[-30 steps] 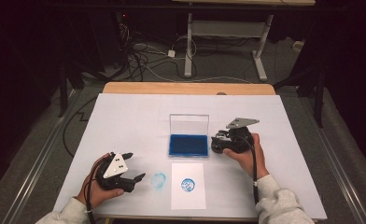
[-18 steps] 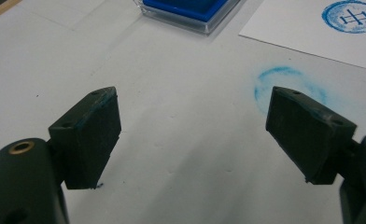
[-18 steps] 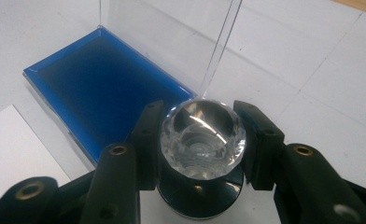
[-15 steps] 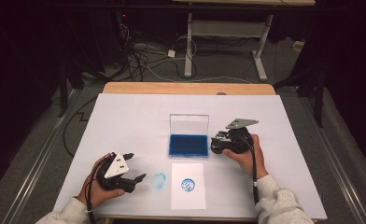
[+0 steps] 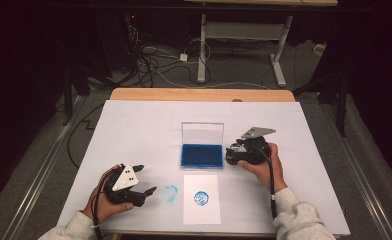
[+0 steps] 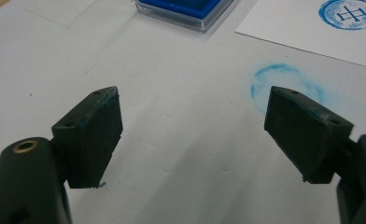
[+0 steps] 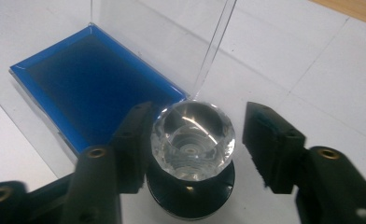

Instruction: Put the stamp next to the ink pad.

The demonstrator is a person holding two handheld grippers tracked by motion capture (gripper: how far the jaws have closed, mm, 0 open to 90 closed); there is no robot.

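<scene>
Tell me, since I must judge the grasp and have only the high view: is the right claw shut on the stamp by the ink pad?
Observer: No. In the right gripper view the right claw is open around the stamp; a gap shows between one jaw and its faceted clear knob.
Operator: Is the stamp lifted?
Observer: It seems to stand on its black base on the table, close beside the ink pad.
Operator: And the left claw?
Observer: The left claw is open and holds nothing; blue ink stains the top edge of one of its pads.
</scene>
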